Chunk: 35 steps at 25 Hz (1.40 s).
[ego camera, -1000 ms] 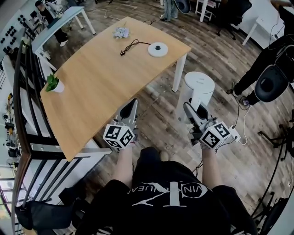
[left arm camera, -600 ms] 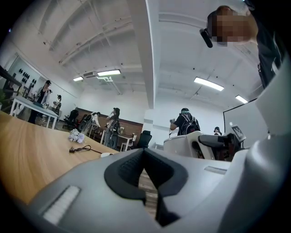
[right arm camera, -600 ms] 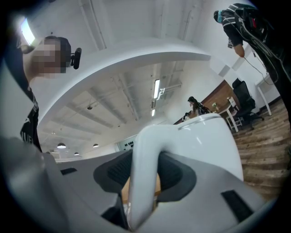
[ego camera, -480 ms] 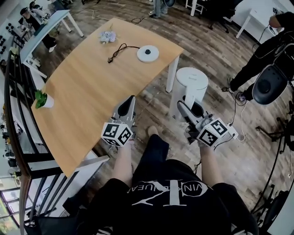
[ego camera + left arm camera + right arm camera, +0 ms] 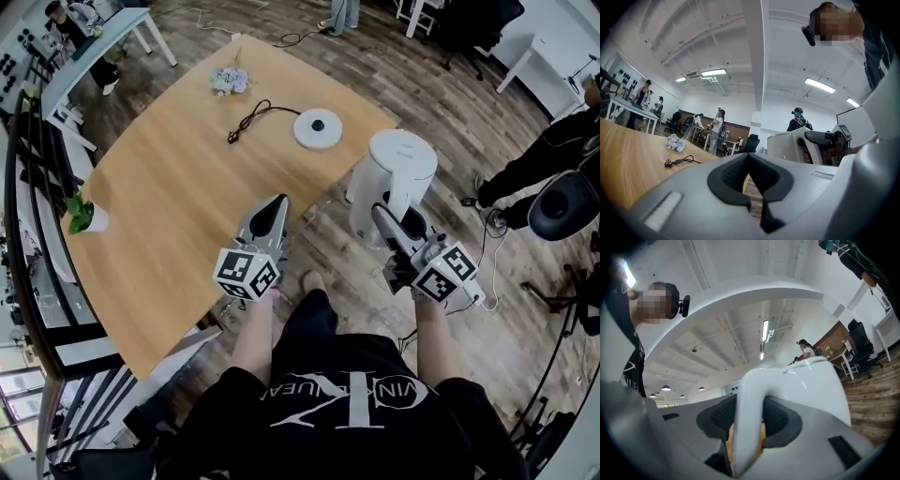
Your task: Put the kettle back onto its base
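right gripper view shows the right gripper [image 5: 749, 422] clamped on the white handle [image 5: 750, 390] of the kettle [image 5: 813, 390], with a dark pad pressed to each side of the handle and the kettle's rounded body rising just beyond the jaws. in the head view the right gripper [image 5: 386, 220] holds the kettle [image 5: 398, 164] upright by its handle, off the table [image 5: 169, 206], just beside the table's right edge and over the wooden floor [image 5: 487, 309]. the left gripper [image 5: 749, 157] has its jaws pressed together with nothing between them; in the head view the left gripper [image 5: 272, 211] hangs over the table's near edge, well apart from the kettle. the round white base [image 5: 319, 128] lies flat on the table near its far right corner, bare on top and clear of the kettle. its black cord [image 5: 253, 117] trails to the left across the wood and ends in a plug. a small bunch of pale flowers [image 5: 230, 82] lies farther back on the table, and a small potted plant [image 5: 80, 214] stands at the table's left edge. from the left gripper view the kettle [image 5: 787, 145] shows to the right, and the flowers [image 5: 675, 143] and the cord [image 5: 682, 161] lie on the tabletop to the left.
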Each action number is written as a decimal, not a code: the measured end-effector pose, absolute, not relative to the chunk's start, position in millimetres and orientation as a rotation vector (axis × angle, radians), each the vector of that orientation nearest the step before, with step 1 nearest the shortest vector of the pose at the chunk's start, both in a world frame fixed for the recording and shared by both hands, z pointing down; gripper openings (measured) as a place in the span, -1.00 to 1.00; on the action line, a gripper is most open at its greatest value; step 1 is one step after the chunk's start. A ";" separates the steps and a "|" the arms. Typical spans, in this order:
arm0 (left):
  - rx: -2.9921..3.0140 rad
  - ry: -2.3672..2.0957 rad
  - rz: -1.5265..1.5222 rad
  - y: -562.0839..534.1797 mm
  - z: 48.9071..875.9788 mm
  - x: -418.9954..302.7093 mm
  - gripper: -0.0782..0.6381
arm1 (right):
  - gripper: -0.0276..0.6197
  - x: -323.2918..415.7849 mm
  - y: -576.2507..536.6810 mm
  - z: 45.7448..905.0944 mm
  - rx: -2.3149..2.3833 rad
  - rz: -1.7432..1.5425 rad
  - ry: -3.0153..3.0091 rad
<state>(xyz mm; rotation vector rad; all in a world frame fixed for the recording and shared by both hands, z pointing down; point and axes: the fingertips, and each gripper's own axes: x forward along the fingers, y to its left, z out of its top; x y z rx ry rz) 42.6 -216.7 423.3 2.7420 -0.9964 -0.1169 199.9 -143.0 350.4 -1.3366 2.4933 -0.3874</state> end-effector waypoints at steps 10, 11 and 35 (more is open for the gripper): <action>2.706 -1.040 -0.103 -294.9 435.9 25.3 -0.75 | -0.41 192.2 -230.5 344.5 -1.264 -0.400 2.508; 2.705 -1.036 -0.104 -300.8 437.0 27.2 -0.75 | -0.41 192.9 -237.4 344.1 -1.263 -0.396 2.513; 2.601 -1.170 -0.066 -401.2 457.4 15.4 -0.75 | -0.41 164.0 -392.1 339.3 -1.032 -0.365 2.636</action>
